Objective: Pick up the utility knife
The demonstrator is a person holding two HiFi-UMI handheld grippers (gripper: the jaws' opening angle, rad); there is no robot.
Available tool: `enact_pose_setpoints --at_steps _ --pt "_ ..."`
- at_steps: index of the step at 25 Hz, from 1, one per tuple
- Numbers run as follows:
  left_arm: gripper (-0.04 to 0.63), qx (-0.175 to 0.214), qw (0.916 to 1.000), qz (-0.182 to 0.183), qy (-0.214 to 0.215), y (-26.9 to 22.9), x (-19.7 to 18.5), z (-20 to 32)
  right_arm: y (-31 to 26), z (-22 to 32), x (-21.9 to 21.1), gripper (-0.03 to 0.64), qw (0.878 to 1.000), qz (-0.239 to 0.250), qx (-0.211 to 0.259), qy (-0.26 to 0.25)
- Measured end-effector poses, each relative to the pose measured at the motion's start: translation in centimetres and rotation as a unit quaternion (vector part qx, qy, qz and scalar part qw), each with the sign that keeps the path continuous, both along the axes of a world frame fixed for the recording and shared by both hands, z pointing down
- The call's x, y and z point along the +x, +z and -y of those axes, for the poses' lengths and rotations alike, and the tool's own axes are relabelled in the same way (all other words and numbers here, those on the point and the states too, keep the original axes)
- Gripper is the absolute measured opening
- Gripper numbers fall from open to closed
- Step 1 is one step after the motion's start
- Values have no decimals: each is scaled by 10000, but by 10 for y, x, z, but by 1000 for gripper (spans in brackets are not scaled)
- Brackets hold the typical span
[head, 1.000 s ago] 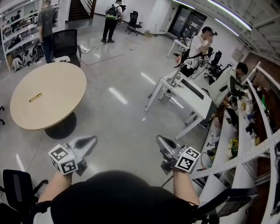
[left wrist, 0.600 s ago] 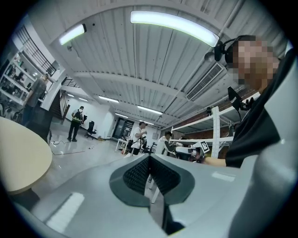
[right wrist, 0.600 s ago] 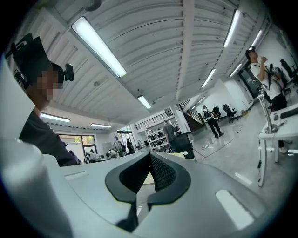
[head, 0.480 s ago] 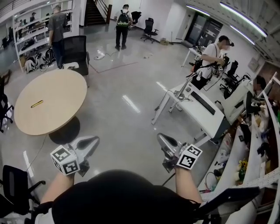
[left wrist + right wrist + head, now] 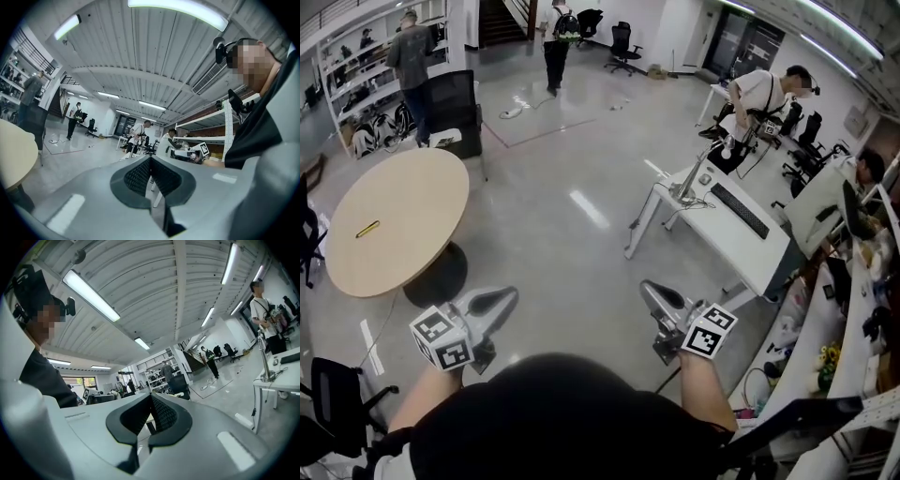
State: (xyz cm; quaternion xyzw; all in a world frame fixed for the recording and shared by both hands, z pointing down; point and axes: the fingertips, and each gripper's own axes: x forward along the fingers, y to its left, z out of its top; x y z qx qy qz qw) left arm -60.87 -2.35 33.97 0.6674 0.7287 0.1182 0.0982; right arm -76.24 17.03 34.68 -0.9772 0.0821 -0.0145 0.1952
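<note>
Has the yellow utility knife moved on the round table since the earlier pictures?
No. The utility knife lies at the same spot on the round table, left of its middle.

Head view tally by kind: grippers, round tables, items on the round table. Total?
Grippers: 2 (left gripper, right gripper)
Round table: 1
Yellow utility knife on it: 1
Total: 4

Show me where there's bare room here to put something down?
The round table is nearly all bare: only the yellow knife lies near its left edge, so everything right of it is free. The floor between table and white desk is open for walking through. The desk holds a keyboard; the shelves along the right wall are crowded.
</note>
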Motion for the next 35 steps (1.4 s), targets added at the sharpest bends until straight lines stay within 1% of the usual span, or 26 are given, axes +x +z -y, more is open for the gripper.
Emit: enact_pose_setpoints --at_steps 5,8,12,14,19,25,29,32,35 --pt "0 19 9998 139 106 11 18 -27 12 -21 19 14 9998 144 81 62" --pt "0 -48 9995 213 221 16 42 -38 10 -26 39 14 9997 205 -17 127" --pt "0 -252 9987 165 422 12 93 -61 -4 -44 77 14 9988 193 -224 397" --pt "0 -292 9980 144 539 6 121 -73 -10 -52 100 14 9980 206 -275 530" --pt "0 -486 9959 -15 769 -8 199 -86 -28 -61 169 14 9963 106 -415 746" --pt "0 -495 9963 -67 694 -10 276 -99 -29 -70 253 14 9969 119 -502 597" --pt "0 -453 9977 34 493 -4 325 -99 -25 -79 303 14 9975 186 -475 482" --pt "0 -413 9986 75 322 5 348 -100 -18 -89 327 14 9981 246 -433 359" --pt "0 -344 9991 150 190 11 362 -109 -12 -103 346 14 9988 241 -348 238"
